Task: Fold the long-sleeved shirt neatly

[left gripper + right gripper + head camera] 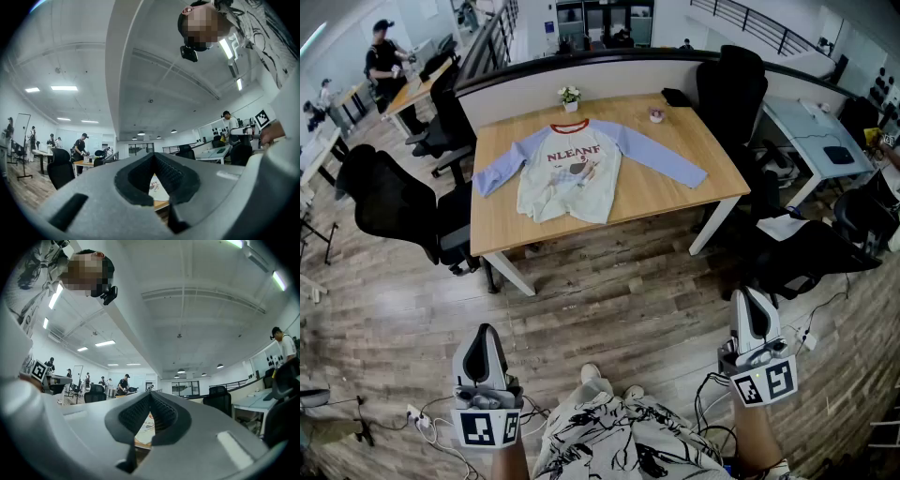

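Shirt: long-sleeved shirt [572, 169] lies flat and front up on the wooden table [675, 202], pale body, blue sleeves spread out to either side, red collar toward the far edge.
Left gripper [486, 334]: jaws closed tip to tip, nothing between them; held low over the wood floor [609, 300], well short of the table.
Right gripper [753, 300]: jaws closed, empty; also over the floor, well apart from the shirt.
Far table edge: small potted plant [570, 97] just beyond the collar.
Around table: black office chair [394, 202] at the left side.
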A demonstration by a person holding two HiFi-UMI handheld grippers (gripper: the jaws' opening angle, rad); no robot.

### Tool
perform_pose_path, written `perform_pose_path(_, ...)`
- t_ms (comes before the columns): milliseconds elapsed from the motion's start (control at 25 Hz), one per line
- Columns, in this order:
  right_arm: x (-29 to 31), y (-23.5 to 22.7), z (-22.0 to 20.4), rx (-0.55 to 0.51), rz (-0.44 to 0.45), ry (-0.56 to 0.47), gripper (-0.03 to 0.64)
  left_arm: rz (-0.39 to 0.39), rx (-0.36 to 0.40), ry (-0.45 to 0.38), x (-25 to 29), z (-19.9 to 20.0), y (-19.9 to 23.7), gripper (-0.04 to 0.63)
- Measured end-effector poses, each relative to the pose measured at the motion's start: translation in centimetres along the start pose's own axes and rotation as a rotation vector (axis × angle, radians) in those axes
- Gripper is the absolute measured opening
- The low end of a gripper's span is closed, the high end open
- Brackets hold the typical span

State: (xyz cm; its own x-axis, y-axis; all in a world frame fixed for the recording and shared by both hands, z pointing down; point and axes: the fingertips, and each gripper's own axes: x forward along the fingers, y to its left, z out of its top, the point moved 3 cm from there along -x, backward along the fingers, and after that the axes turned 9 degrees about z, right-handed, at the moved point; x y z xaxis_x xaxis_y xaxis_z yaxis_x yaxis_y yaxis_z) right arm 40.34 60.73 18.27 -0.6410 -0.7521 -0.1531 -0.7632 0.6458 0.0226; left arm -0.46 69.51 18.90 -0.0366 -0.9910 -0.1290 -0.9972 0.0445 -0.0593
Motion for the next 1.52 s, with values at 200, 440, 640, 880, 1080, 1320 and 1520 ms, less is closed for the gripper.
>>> perform_pose_path(200, 0.4, -0.1, -0.2, 0.006, 0.01, 0.007, -0.006, -0.019, 0.004, 0.011, 0.2, -0.2, -0.4, -0.002)
perform_pose_path(440, 0.8, 0.1, -0.4, 0.037, 0.021, -0.013, -0.006, -0.06, 0.016, 0.008, 0.2, -0.2, -1.3, -0.002)
perform_pose_path(640, 0.9, 0.6, -0.3, 0.052, 0.057, -0.046, -0.005, -0.037, -0.016, 0.014, 0.1, -0.6, -1.0, -0.002)
perform_pose_path(880, 1.2, 0.5, -0.7, 0.072, 0.056, -0.045, 0.091, 0.009, -0.035, 0.019, 0.5, -0.8, 0.1, 0.195)
perform_pose_path(1080, 1.7, 0.2, -1.0, 0.116, 0.067, -0.057, 0.278, 0.034, -0.012, 0.014, 0.7, -0.7, 0.5, 0.304)
perform_pose_path(1320, 3.0, 0.3, -1.6, 0.111, 0.073, -0.03, 0.448, 0.061, -0.018, 0.023, 2.0, -1.5, 1.3, 0.485)
perform_pose_path(1520, 4.5, 1.0, -1.7, 0.113, 0.07, -0.027, 0.453, 0.031, -0.035, 0.03, 3.5, -2.2, 2.3, 0.492)
